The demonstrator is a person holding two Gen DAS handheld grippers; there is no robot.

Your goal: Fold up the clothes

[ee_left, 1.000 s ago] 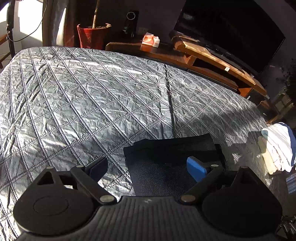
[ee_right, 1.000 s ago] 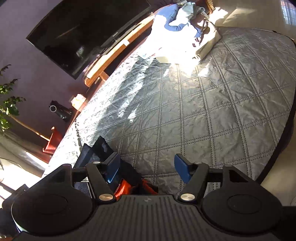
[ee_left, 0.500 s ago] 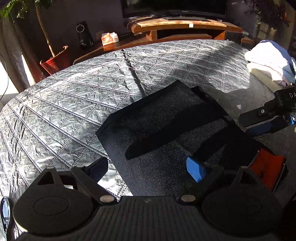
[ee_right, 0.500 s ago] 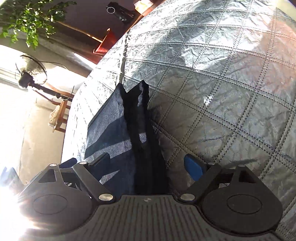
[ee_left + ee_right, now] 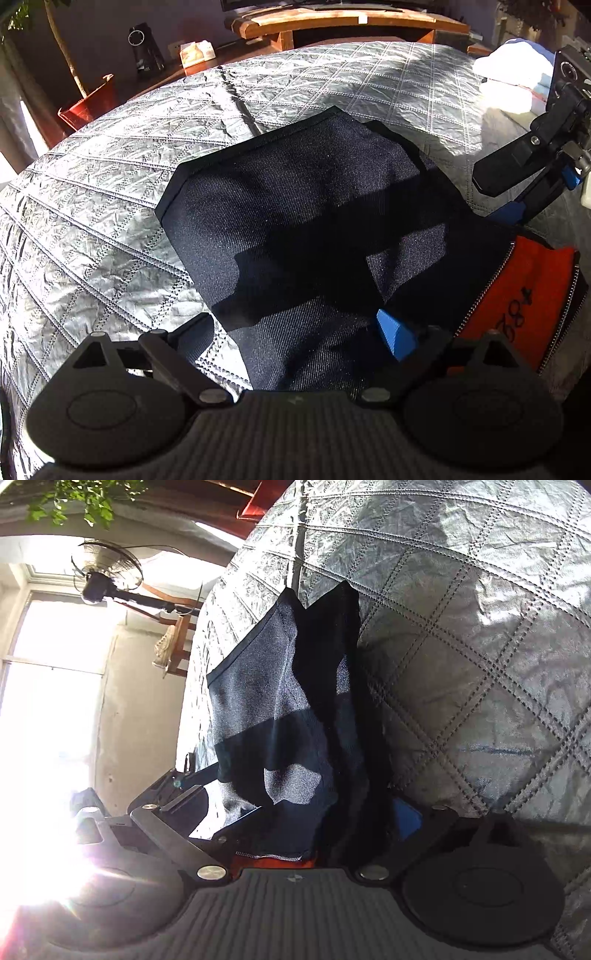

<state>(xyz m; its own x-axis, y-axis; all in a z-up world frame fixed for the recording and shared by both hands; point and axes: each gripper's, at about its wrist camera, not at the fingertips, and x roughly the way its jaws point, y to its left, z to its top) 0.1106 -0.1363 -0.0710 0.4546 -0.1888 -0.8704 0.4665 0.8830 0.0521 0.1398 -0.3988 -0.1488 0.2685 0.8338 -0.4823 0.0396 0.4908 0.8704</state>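
We've swung both grippers down vs a sec ago: then mostly bare quilt (image 5: 110,221) ahead, now one dark garment (image 5: 314,206) fills the view, flat on it. Left gripper (image 5: 299,332) jaws opening, wide apart; garment edge lies between fingers, not pinched. Right gripper (image 5: 321,823) jaws also opening, cloth between, unclamped. One orange lining (image 5: 524,291) right of left fingers. One white pile (image 5: 513,77) far ahead-right. One red pot (image 5: 88,107), one fan (image 5: 107,572).

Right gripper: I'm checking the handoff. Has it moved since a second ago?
Yes. The right gripper, unseen a second ago, now sits at the dark garment's right edge.
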